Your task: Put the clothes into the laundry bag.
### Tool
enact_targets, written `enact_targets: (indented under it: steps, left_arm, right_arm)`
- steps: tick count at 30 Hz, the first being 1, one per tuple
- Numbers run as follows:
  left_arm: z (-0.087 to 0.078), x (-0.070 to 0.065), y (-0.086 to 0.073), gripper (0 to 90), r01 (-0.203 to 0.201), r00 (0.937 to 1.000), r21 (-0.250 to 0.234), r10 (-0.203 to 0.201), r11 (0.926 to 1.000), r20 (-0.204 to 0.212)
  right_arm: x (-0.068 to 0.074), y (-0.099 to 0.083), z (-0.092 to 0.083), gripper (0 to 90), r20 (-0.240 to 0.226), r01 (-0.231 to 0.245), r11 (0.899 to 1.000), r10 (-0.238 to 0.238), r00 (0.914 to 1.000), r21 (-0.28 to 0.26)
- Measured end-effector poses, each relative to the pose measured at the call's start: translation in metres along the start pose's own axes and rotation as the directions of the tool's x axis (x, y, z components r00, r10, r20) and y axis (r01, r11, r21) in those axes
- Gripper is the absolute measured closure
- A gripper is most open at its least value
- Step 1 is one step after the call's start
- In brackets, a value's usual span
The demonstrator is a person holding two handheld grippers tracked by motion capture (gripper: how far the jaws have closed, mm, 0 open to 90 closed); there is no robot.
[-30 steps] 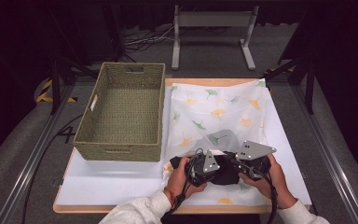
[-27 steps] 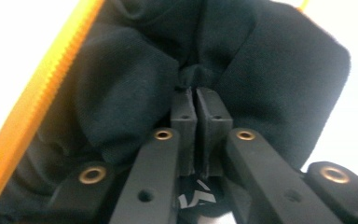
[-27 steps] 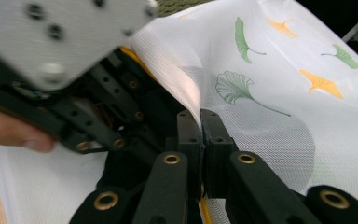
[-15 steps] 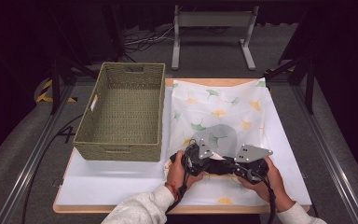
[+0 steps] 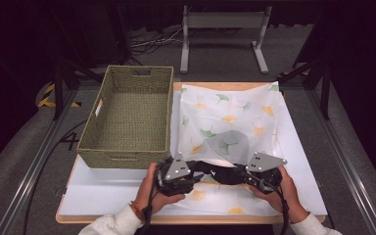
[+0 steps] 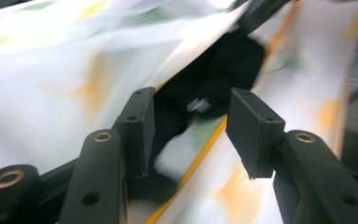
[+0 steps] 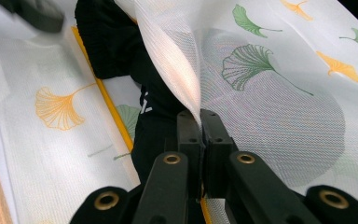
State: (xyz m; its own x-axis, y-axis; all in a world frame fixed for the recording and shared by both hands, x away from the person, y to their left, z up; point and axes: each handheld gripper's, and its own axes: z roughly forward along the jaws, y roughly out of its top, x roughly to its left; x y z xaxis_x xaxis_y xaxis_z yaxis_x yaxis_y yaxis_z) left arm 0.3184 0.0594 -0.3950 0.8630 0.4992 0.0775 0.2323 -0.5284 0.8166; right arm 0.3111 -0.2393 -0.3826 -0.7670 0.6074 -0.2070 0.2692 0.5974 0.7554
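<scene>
Both hands drew nearer; right tongs [image 7: 200, 122] pinch mesh bag [image 5: 225, 117] (black garment [image 5: 223, 172] inside), left tongs [image 6: 190, 133] parted.

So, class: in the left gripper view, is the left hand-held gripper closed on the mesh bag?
No: the left hand-held gripper stands open, its jaws apart over the mesh bag and a black garment.

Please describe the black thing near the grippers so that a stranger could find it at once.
Find the white board on the table, right of the woven basket. On it lies a white mesh bag with ginkgo leaves. The black garment sticks out of its near opening: the one dark, unpatterned item there.
</scene>
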Motion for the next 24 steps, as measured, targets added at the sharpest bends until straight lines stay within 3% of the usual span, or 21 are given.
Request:
enact_targets:
  steps: [2,3,4,7,11,13,15,16,18,24]
  left_arm:
    - [0.000,0.002,-0.004,50.1,0.000,0.9999,0.013,0.000,0.9999,-0.016]
    - [0.003,0.005,-0.010,50.1,-0.003,0.9982,0.040,0.006,0.9992,-0.059]
    - [0.005,0.006,-0.012,49.7,-0.004,0.9974,0.052,0.007,0.9986,-0.071]
    - [0.016,0.008,-0.015,49.1,-0.001,0.9971,0.095,0.008,0.9954,-0.076]
    - [0.030,0.010,-0.016,62.2,0.002,0.9991,0.154,0.005,0.9881,-0.042]
    - [0.033,0.008,-0.017,72.8,-0.021,0.9985,0.175,0.030,0.9843,-0.045]
    - [0.033,0.006,-0.016,75.3,-0.037,0.9974,0.176,0.047,0.9838,-0.054]
    - [0.030,0.000,-0.013,75.5,-0.069,0.9962,0.165,0.076,0.9839,-0.042]
    - [0.030,-0.006,-0.010,75.4,-0.089,0.9947,0.160,0.096,0.9830,-0.036]
    - [0.045,-0.014,0.001,74.7,-0.116,0.9931,0.153,0.118,0.9814,0.000]
  right_arm:
    - [0.000,0.000,0.000,88.2,0.001,0.001,1.000,-0.001,1.0000,-0.004]
    - [0.000,0.001,0.000,88.2,0.001,0.001,1.000,-0.001,1.0000,-0.004]
    - [0.001,0.001,0.000,88.1,0.001,0.007,1.000,-0.007,1.0000,-0.002]
    - [0.003,0.002,0.001,88.0,-0.002,0.015,1.000,-0.015,0.9999,0.000]
    - [0.004,0.002,0.002,88.0,-0.008,0.021,1.000,-0.021,0.9998,0.003]
    - [0.004,0.002,0.002,88.0,-0.009,0.023,1.000,-0.023,0.9997,0.002]
    - [0.004,0.002,0.001,88.0,-0.006,0.022,1.000,-0.022,0.9997,0.000]
    - [0.004,0.002,0.001,88.0,-0.005,0.021,1.000,-0.021,0.9998,0.000]
    - [0.004,0.003,0.001,88.0,-0.007,0.019,1.000,-0.019,0.9998,-0.003]
    - [0.009,0.006,0.003,88.0,-0.020,0.028,1.000,-0.028,0.9994,-0.009]
